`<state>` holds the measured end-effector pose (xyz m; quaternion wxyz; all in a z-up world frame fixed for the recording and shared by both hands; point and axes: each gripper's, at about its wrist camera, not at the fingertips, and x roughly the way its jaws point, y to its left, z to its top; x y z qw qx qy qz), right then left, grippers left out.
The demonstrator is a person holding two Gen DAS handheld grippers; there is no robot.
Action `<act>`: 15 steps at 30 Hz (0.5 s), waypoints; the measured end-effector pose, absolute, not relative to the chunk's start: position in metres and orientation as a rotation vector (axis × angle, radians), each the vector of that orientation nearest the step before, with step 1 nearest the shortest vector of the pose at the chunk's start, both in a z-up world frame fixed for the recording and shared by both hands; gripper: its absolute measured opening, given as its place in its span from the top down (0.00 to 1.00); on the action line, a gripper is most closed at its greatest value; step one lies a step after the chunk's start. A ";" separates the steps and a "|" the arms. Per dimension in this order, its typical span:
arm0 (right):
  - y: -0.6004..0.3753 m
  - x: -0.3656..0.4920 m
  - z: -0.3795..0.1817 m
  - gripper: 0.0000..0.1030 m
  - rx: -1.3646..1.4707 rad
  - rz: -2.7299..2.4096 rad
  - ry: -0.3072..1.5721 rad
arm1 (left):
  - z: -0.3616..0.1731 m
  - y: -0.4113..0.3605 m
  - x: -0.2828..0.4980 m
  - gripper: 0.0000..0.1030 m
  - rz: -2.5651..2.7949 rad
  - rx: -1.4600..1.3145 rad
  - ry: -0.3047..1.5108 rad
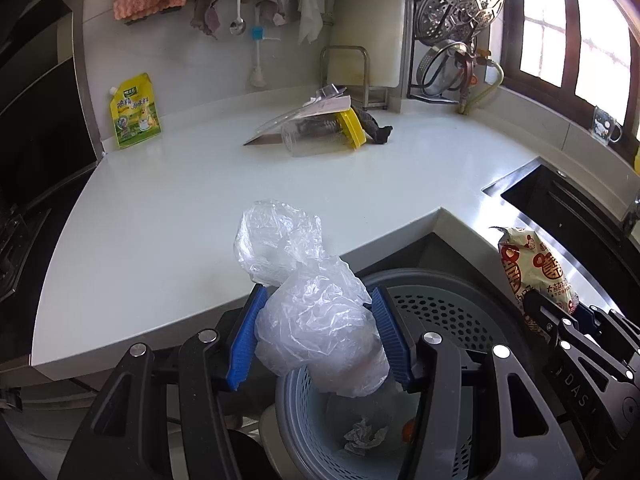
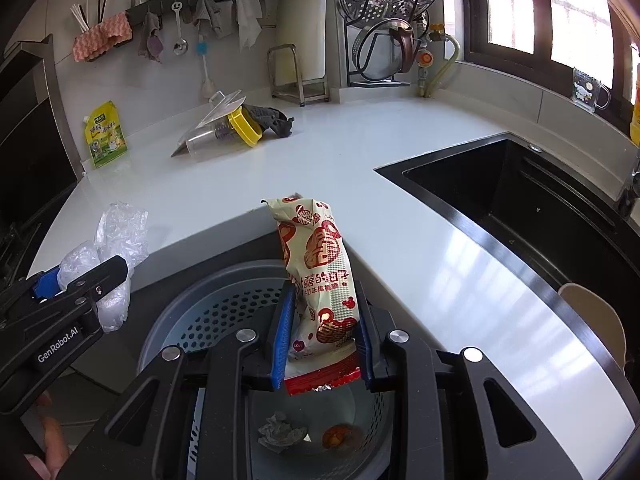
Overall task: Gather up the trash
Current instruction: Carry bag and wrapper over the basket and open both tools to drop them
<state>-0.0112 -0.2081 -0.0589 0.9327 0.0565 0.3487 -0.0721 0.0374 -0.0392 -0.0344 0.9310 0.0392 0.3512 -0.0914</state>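
Left gripper [image 1: 318, 334]: blue pads pinching a crumpled clear plastic bag [image 1: 316, 320], held over the bin's near rim.
Clear plastic bag: bulging up past the pads, lower end hanging into the bin mouth; seen in the right wrist view [image 2: 116, 240] at far left.
Right gripper [image 2: 322, 336]: pads closed on a snack wrapper [image 2: 320, 280], red crimped end down.
Snack wrapper: cream with red print, upright between the pads, top leaning toward the counter edge ahead.
Trash bin [image 2: 224, 304]: grey-blue perforated basket directly below both grippers.
Bin contents: crumpled tissue [image 2: 278, 434] and an orange scrap [image 2: 340, 436] on the bottom.
Countertop [image 1: 200, 184]: white, ahead of both tools.
Further ahead: clear tumbler with yellow lid [image 1: 320, 134] lying on its side, dark rag [image 1: 376, 128] just beside it.
Ahead-left: yellow pouch [image 1: 134, 112] against the wall.
Ahead-right: black sink [image 2: 520, 200].
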 end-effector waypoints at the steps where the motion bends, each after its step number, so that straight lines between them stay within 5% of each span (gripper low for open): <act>1: -0.207 -0.015 -0.062 0.74 0.110 -0.150 0.717 | -0.037 -0.040 0.034 0.48 -0.191 0.082 0.723; 15: -0.201 -0.037 -0.089 0.74 0.095 -0.114 0.778 | -0.065 -0.042 0.014 0.48 -0.219 0.088 0.792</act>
